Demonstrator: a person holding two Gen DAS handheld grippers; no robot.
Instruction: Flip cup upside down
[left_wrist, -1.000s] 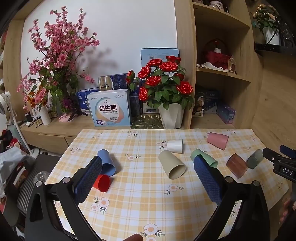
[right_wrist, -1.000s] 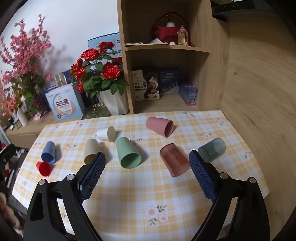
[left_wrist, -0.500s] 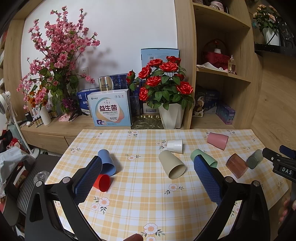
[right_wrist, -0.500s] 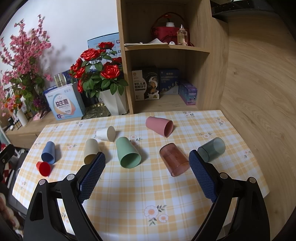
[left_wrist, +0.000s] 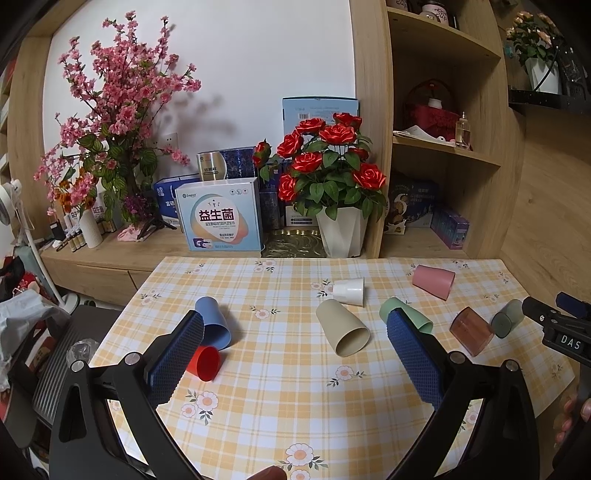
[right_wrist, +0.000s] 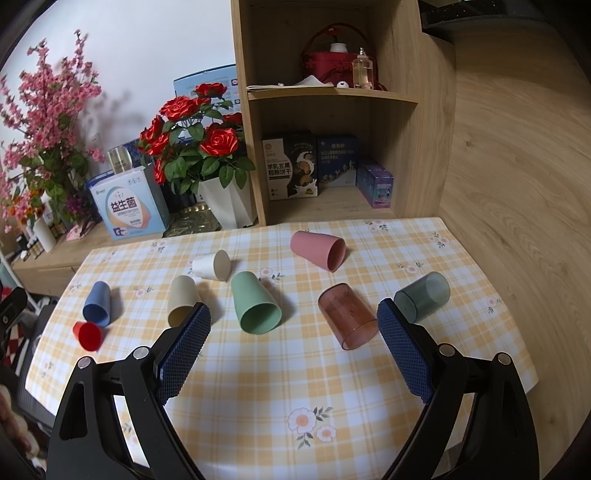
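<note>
Several cups lie on their sides on a yellow checked tablecloth (right_wrist: 280, 369): red (right_wrist: 88, 335), blue (right_wrist: 97, 303), beige (right_wrist: 181, 305), white (right_wrist: 212, 264), green (right_wrist: 256, 307), pink (right_wrist: 318, 250), clear brown (right_wrist: 347, 320) and smoky grey (right_wrist: 423, 296). My right gripper (right_wrist: 293, 338) is open and empty, above the table in front of the green and brown cups. My left gripper (left_wrist: 293, 349) is open and empty, with the red cup (left_wrist: 204, 362) and blue cup (left_wrist: 213, 326) by its left finger and the beige cup (left_wrist: 343, 327) between the fingers, farther off.
A white pot of red roses (right_wrist: 225, 201), boxes (right_wrist: 127, 208) and a pink blossom vase (left_wrist: 90, 227) stand on the wooden ledge behind the table. A shelf unit (right_wrist: 332, 147) rises at the back right. A wooden wall (right_wrist: 517, 184) borders the table's right side.
</note>
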